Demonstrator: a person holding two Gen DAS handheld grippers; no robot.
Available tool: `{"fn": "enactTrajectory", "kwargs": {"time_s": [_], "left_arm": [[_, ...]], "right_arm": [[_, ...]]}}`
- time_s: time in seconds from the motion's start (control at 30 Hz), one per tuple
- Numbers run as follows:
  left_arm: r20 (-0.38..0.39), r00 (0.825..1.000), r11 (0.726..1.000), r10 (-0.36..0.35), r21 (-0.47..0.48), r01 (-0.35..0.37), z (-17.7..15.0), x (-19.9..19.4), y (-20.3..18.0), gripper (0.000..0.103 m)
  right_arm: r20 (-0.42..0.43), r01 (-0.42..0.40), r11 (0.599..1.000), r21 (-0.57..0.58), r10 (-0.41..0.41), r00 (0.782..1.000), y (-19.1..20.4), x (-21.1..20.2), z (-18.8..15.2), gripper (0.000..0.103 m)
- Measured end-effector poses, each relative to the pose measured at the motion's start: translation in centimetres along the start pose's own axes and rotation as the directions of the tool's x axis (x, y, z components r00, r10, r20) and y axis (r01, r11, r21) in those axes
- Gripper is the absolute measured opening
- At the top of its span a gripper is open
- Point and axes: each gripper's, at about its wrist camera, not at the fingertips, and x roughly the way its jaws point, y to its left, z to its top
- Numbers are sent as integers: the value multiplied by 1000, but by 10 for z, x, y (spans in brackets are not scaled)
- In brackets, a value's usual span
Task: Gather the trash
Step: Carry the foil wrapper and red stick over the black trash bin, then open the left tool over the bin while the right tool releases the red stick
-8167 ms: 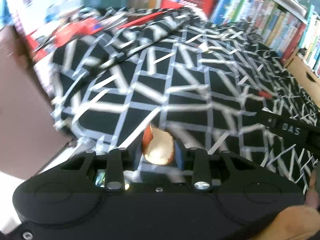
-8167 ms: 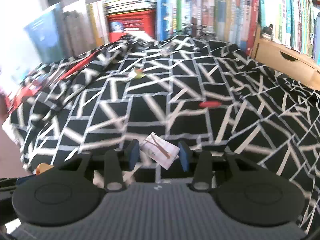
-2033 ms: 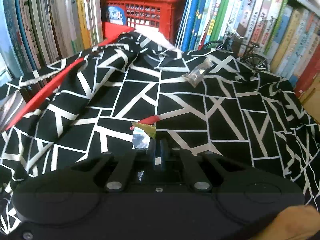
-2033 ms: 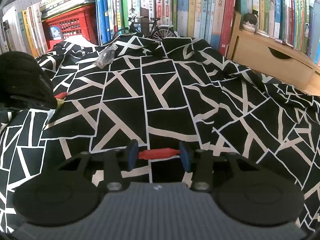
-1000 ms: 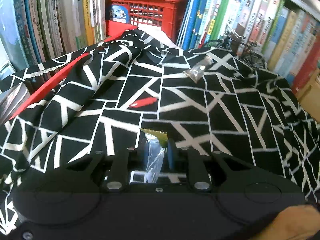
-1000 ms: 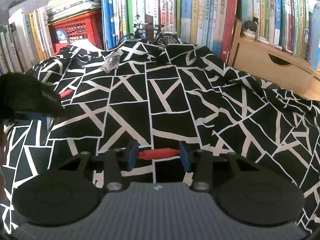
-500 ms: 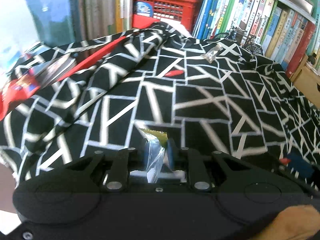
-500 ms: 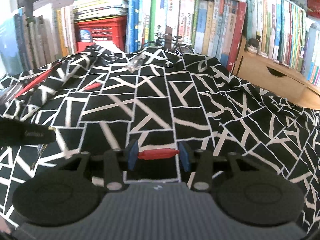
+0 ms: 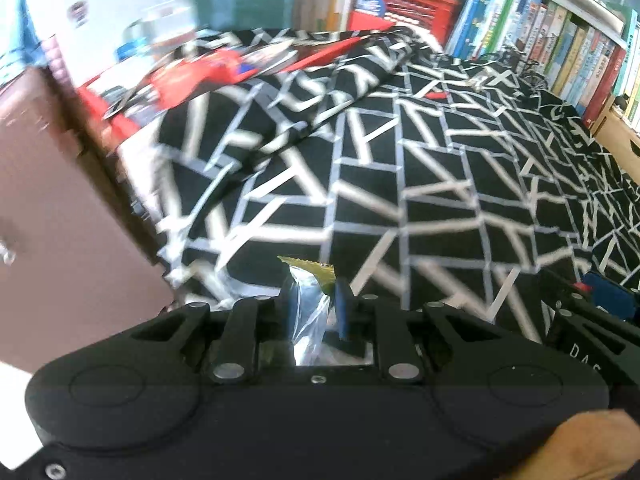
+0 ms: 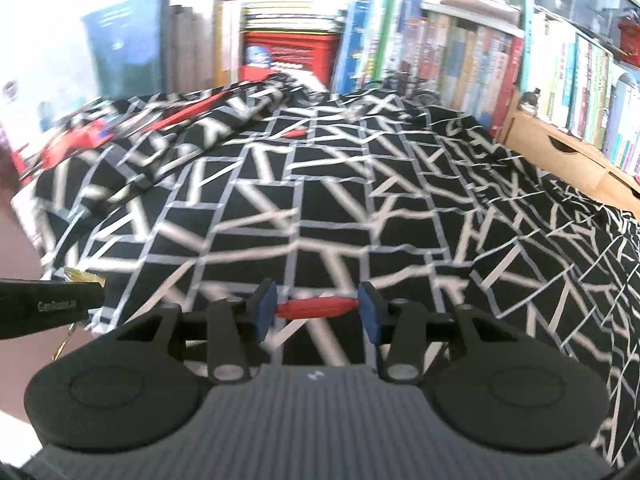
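Your left tool (image 9: 313,306) is clamped on a clear crinkled wrapper (image 9: 308,312) with a yellow-green serrated edge that sticks up just above its blue pads. Your right tool (image 10: 318,308) grips a red wrapper (image 10: 316,306) by its two ends, stretched level between the pads. Both tools hang above a surface draped in a black cloth with white lines (image 10: 328,200). Far ahead of your right tool, another small red piece (image 10: 295,133) lies on the cloth, with a clear scrap (image 10: 357,110) just beyond it. Past those stands a bookshelf (image 10: 460,52) with a red crate (image 10: 290,54). Your left tool shows at the left edge of the right view, near your right tool.
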Motion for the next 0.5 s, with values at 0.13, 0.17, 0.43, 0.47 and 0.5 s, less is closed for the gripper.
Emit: {"fn": "enactTrajectory", "kwargs": {"time_s": [0.13, 0.17, 0.43, 0.47, 0.5], "left_arm": [[-14, 1000, 1000, 16, -23, -16, -31, -12, 36, 18], [-20, 1000, 999, 21, -31, -22, -39, -14, 44, 18], [-99, 994, 993, 55, -99, -64, -100, -17, 101, 18], [-107, 993, 992, 55, -105, -67, -106, -17, 107, 18], [-116, 992, 992, 55, -109, -67, -111, -16, 110, 18]], "right_arm": [[-8, -20, 999, -39, 19, 1000, 32, -17, -23, 49], [-14, -25, 999, -45, 25, 1000, 39, -20, -28, 49], [-62, -79, 988, -132, 71, 996, 90, -30, -69, 49], [-66, -88, 986, -143, 80, 995, 95, -30, -73, 49], [-69, -99, 984, -151, 89, 994, 100, -30, -76, 49]]}}
